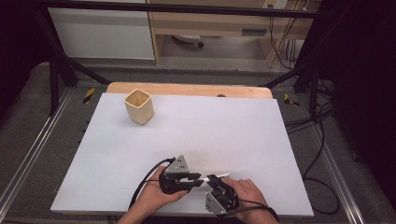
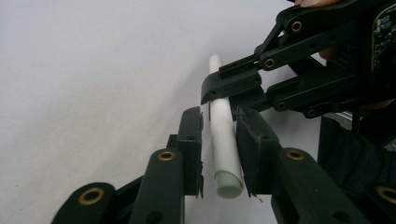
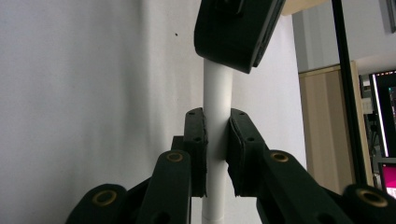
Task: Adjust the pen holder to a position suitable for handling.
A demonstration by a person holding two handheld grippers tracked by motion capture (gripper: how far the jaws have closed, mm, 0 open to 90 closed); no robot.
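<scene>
White sheeting covers the table [image 1: 140, 154], with a wooden strip exposed along the far edge. Near the front edge, right of centre, a white tube [image 2: 225, 140] is held level just above the surface. The right gripper [image 3: 216, 140] has its jaws clenched on the tube's middle, pads pressed to both sides. The left gripper [image 2: 219, 149] has its jaws set around the tube's capped end, slightly parted; a narrow gap shows on each side, so it is judged released. This arrangement suggests a handover or a pull on the end piece, with one gripper steadying the tube. A tan square cup [image 1: 139, 106] stands far left, well apart. Open surface lies ahead and to both sides; the near edge is close behind the hands.
</scene>
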